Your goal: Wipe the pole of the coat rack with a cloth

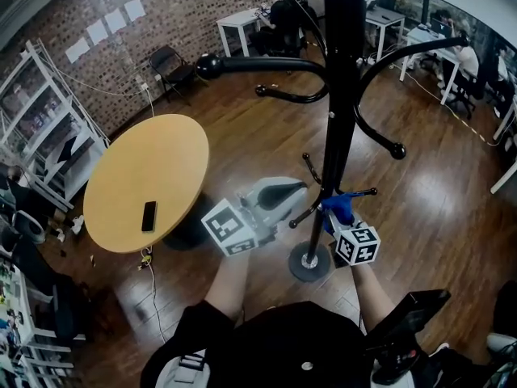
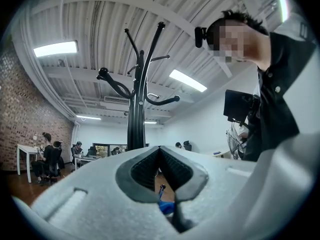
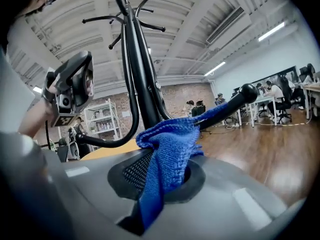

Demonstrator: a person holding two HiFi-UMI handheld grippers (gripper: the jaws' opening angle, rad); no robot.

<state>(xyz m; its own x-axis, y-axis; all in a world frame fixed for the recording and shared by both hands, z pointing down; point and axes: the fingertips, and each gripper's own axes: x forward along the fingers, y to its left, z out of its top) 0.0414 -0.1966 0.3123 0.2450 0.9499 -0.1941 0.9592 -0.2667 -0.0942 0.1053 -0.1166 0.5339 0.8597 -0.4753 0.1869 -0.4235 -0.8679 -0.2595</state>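
Observation:
The black coat rack pole (image 1: 339, 95) rises from a round base (image 1: 311, 263) on the wooden floor. My right gripper (image 1: 338, 217) is shut on a blue cloth (image 1: 339, 208), held against the pole's lower right side by the short low pegs (image 1: 359, 192). In the right gripper view the cloth (image 3: 172, 134) bunches out of the gripper (image 3: 162, 156) and lies along a peg (image 3: 235, 101), with the pole (image 3: 142, 89) just behind. My left gripper (image 1: 275, 196) hovers left of the pole, shut and holding nothing. The left gripper view looks past the gripper (image 2: 160, 150) up the pole (image 2: 136, 119).
A round wooden table (image 1: 121, 208) with a black phone (image 1: 149, 215) stands to the left. The rack's curved hooks (image 1: 266, 65) spread overhead. White shelving (image 1: 48, 128) lines the left wall; a chair (image 1: 171, 65), desks and seated people are at the back.

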